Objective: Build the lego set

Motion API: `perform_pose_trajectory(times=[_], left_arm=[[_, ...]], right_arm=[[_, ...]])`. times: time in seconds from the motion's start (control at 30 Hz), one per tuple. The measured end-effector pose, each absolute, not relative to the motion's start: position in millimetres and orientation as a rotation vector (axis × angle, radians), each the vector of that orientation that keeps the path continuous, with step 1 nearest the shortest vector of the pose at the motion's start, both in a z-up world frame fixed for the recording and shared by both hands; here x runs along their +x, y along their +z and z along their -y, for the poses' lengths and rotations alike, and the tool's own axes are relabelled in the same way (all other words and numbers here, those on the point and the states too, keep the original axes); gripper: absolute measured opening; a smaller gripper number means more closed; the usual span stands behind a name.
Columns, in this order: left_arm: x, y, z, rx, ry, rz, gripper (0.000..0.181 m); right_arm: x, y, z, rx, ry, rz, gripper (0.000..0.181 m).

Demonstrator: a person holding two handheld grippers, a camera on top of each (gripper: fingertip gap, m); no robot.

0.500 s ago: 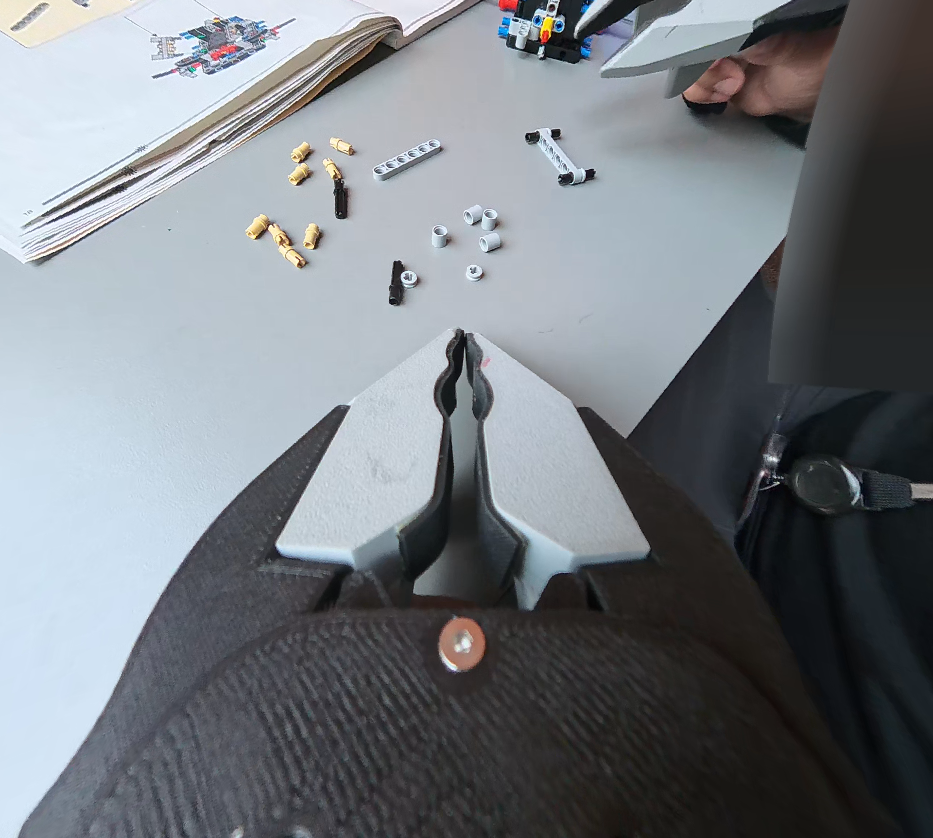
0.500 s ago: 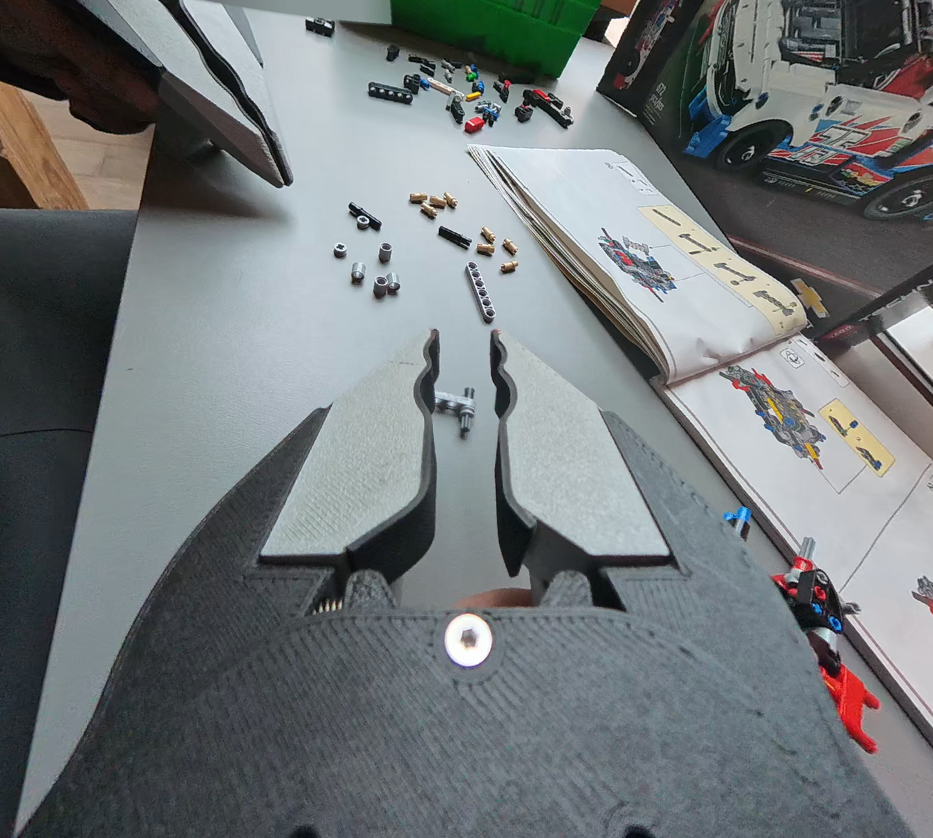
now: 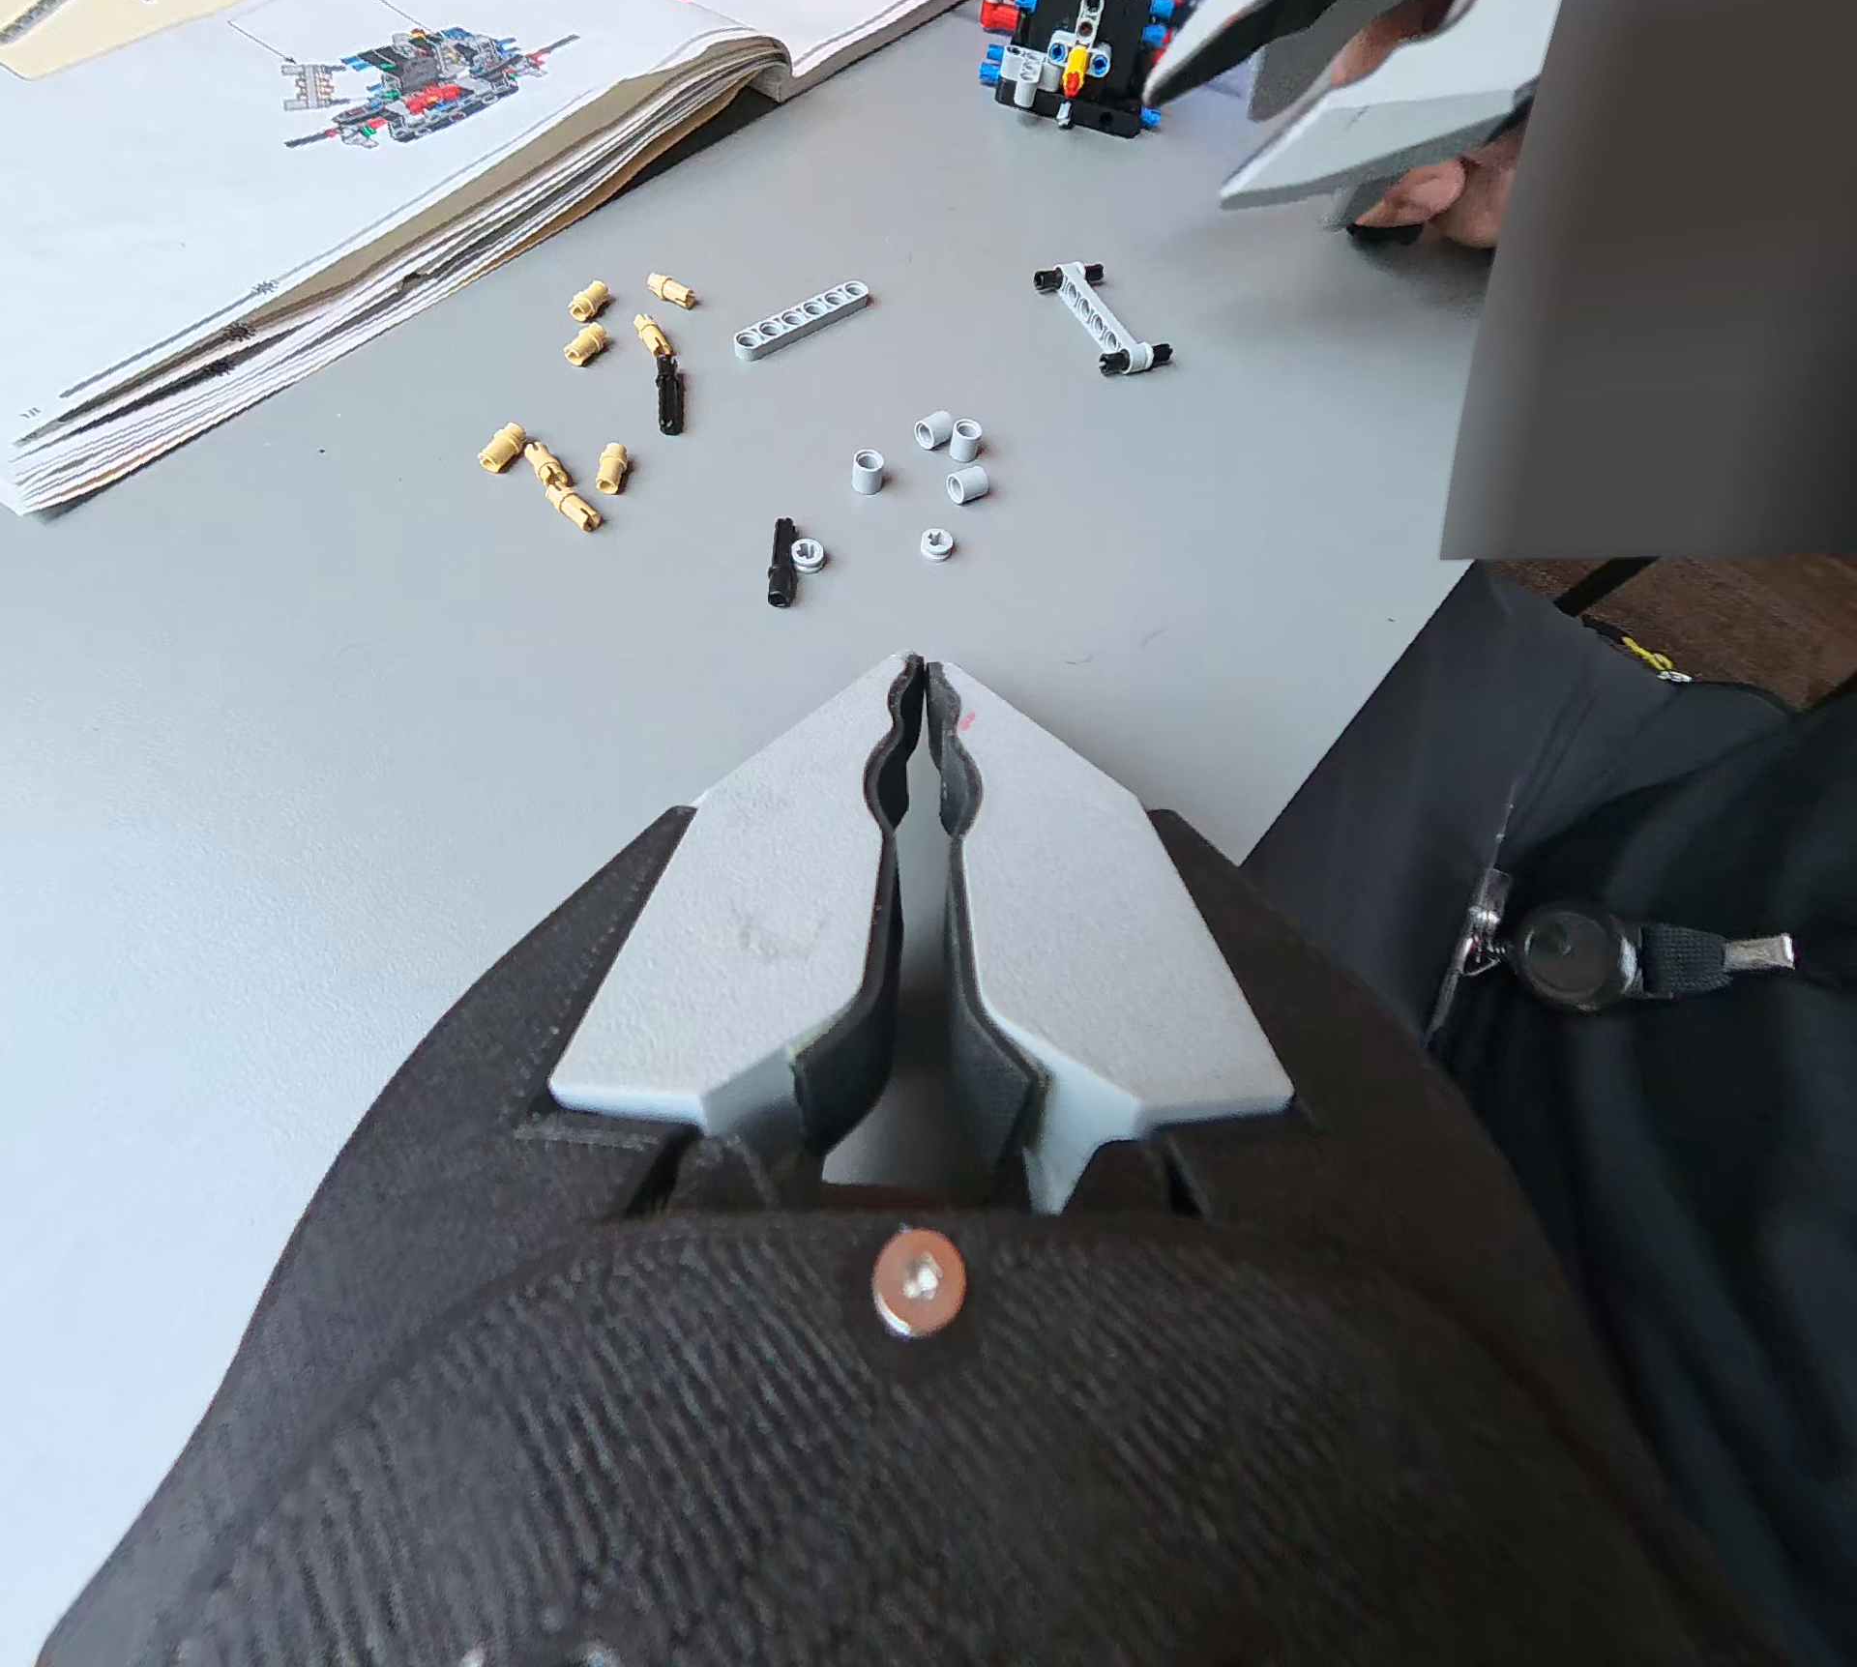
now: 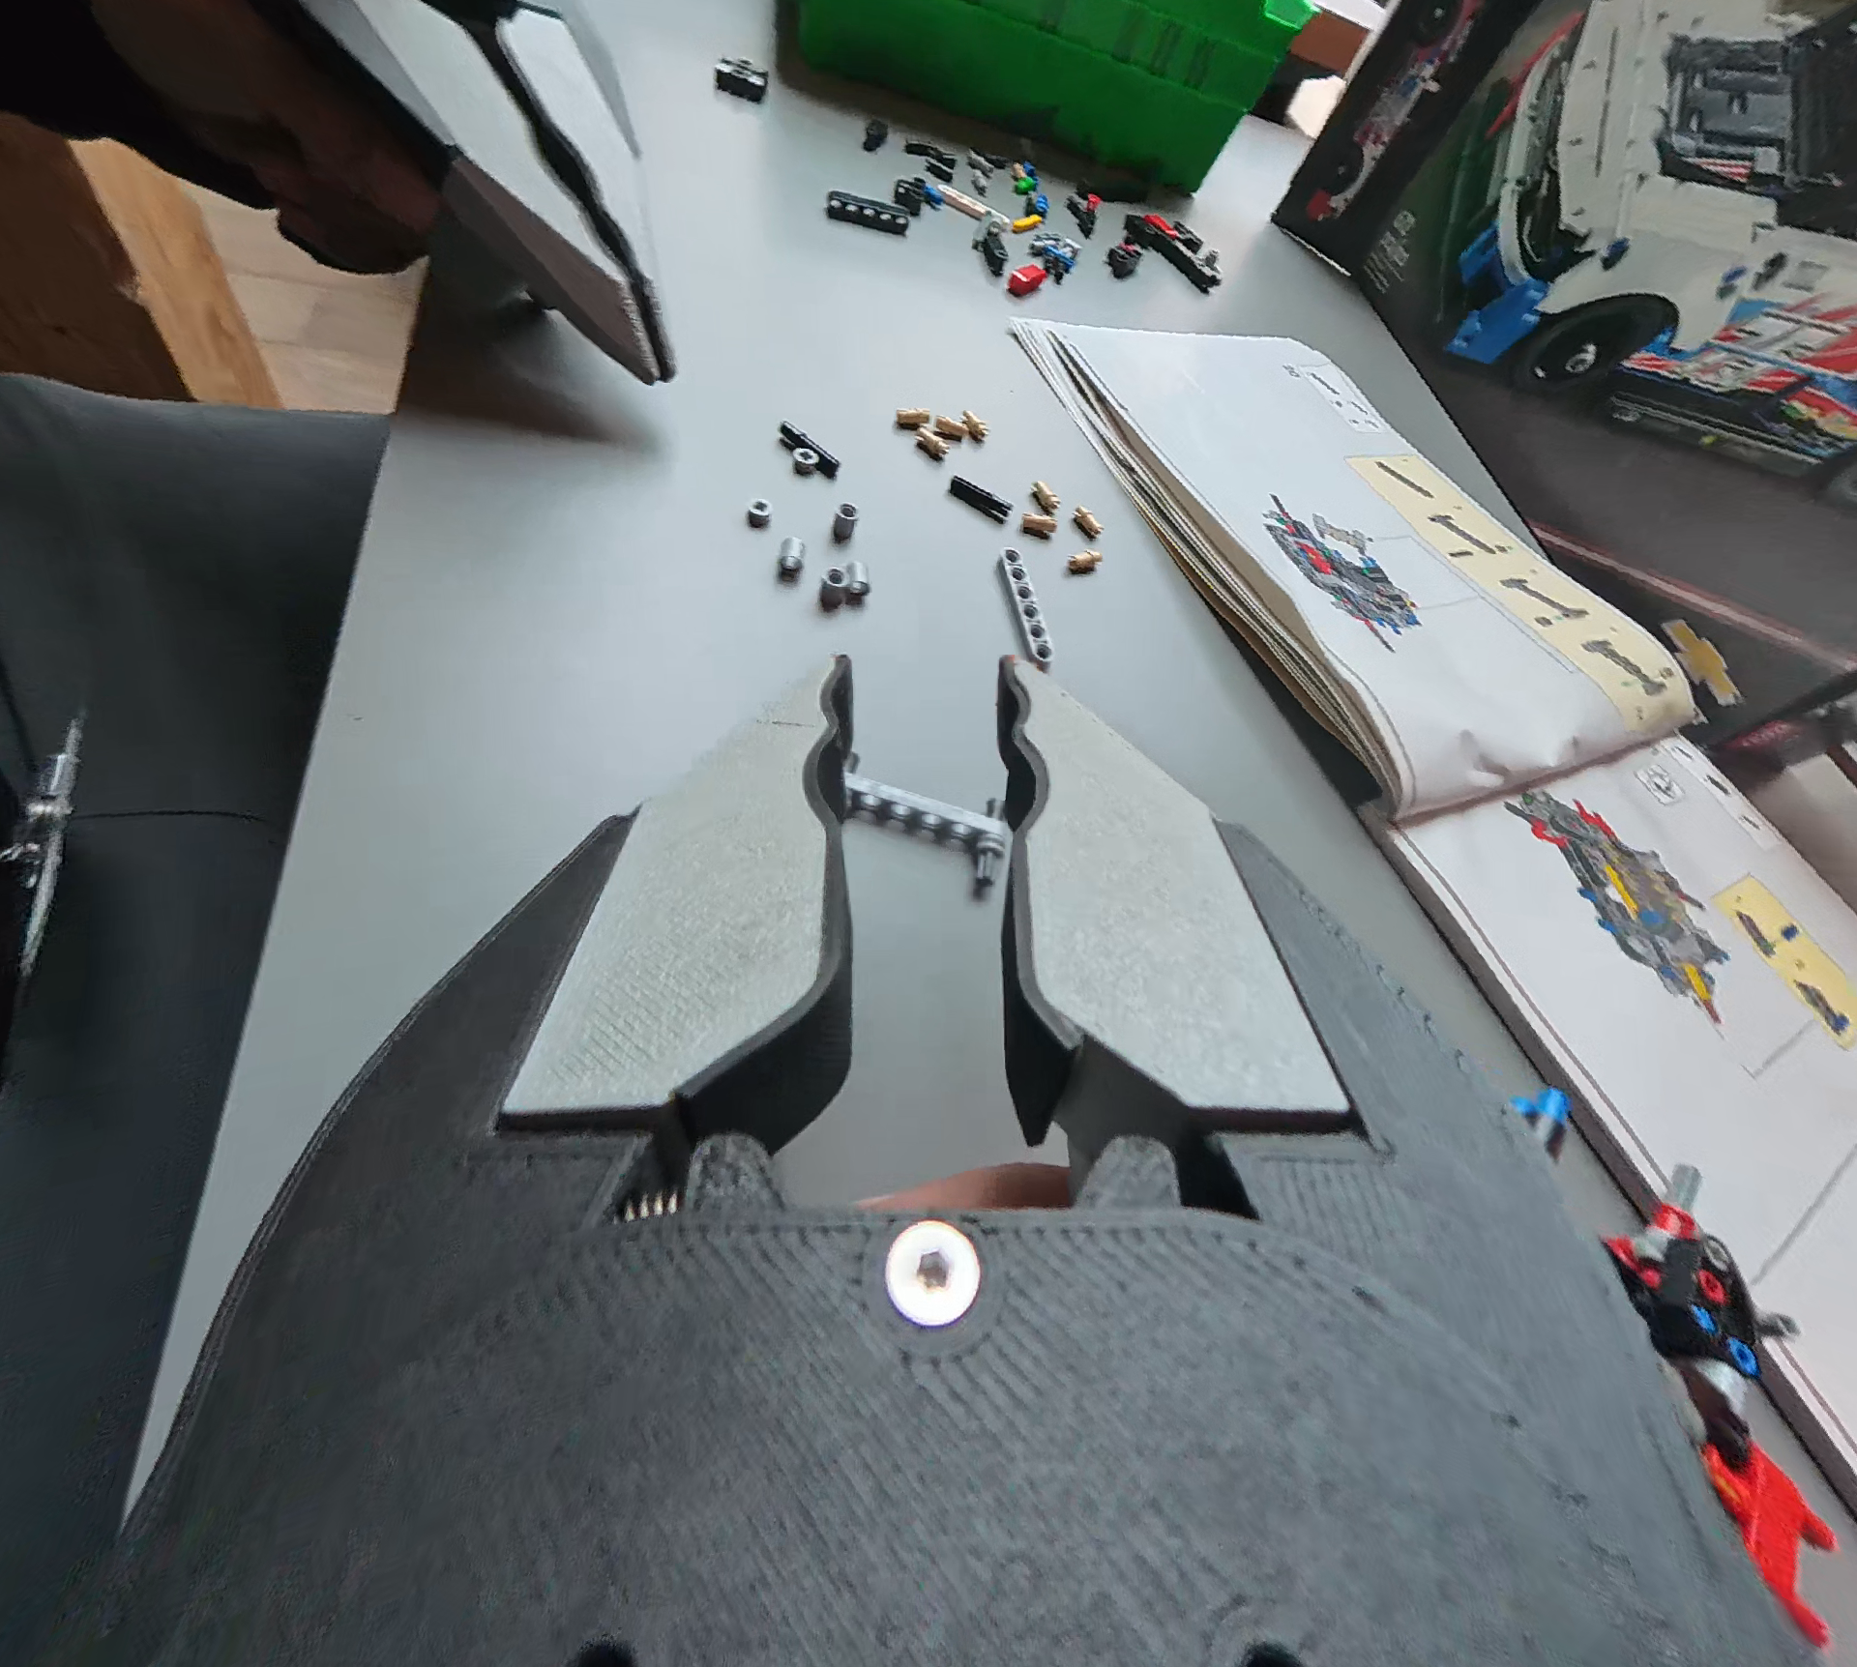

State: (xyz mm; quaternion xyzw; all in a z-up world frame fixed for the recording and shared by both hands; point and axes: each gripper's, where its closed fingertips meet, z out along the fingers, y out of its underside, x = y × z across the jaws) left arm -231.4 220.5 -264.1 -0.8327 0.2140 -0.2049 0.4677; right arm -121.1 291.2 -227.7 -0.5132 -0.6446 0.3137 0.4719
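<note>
- The right tongs (image 4: 924, 679) are released, jaws apart, empty, held above the grey table (image 4: 563, 715).
- Between their fingers, lower down on the table, lies a grey holed beam with black pins at its ends (image 4: 919, 815); nothing touches it.
- The left tongs (image 3: 924, 669) are clenched, tips together with nothing between them, held over a bare part of the table near its edge.
- Just ahead of the left tongs lie two black pins (image 3: 782, 562), a scatter of small grey sleeves (image 3: 950, 453) and tan pegs (image 3: 563, 474).
- A second, plain grey beam (image 3: 801, 319) lies beyond them, apart from the pinned one.
- The half-built black block with blue and red pins (image 3: 1080, 37) stands near the open instruction booklet (image 3: 301, 142), close to the right tongs' tips.
- Farther off sit more mixed loose parts (image 4: 1025, 222), a green bin (image 4: 1045, 52) and the set's box (image 4: 1628, 162).
</note>
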Motion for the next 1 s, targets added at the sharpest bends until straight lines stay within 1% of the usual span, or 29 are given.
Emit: perform_pose_trajectory(times=[0.17,1.0], left_arm=[[-232,-264,-221,-2.05,-0.516,-0.512,0.0],[-235,-264,-224,-2.053,-0.499,-0.474,0.0]], right_arm=[[-124,-228,-272,-1.198,0.817,1.637,0.032],[-118,-223,-287,-1.205,0.733,1.562,0.029]])
